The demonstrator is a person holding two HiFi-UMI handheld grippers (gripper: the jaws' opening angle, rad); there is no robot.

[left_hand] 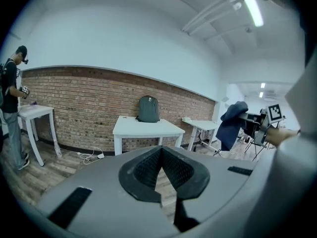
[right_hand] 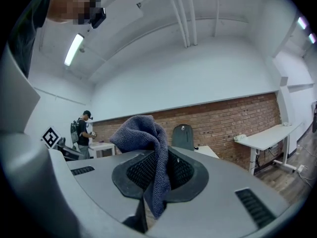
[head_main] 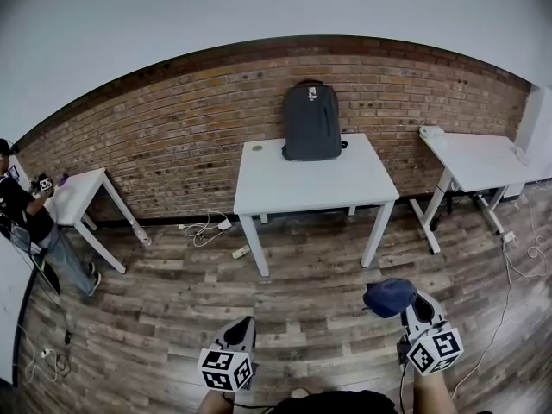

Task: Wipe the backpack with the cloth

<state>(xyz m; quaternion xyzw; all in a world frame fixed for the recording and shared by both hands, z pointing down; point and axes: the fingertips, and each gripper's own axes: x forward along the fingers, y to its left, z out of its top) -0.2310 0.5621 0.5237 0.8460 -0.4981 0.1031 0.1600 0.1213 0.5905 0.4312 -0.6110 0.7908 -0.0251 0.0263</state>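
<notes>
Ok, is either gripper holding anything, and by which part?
The right gripper is shut on the blue cloth, pinching it mid-length, bunch above, tail below. The left gripper holds nothing.

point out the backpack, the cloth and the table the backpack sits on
backpack (head_main: 312, 121) head view, middle of its front
cloth (right_hand: 146, 133) right gripper view, its bunched upper fold
white table (head_main: 310, 184) head view, bare top before the backpack

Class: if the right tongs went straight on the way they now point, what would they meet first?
Likely the backpack on the white table, seen just past the cloth in the right tongs; the floor between looks free, though depth is unclear.
</notes>
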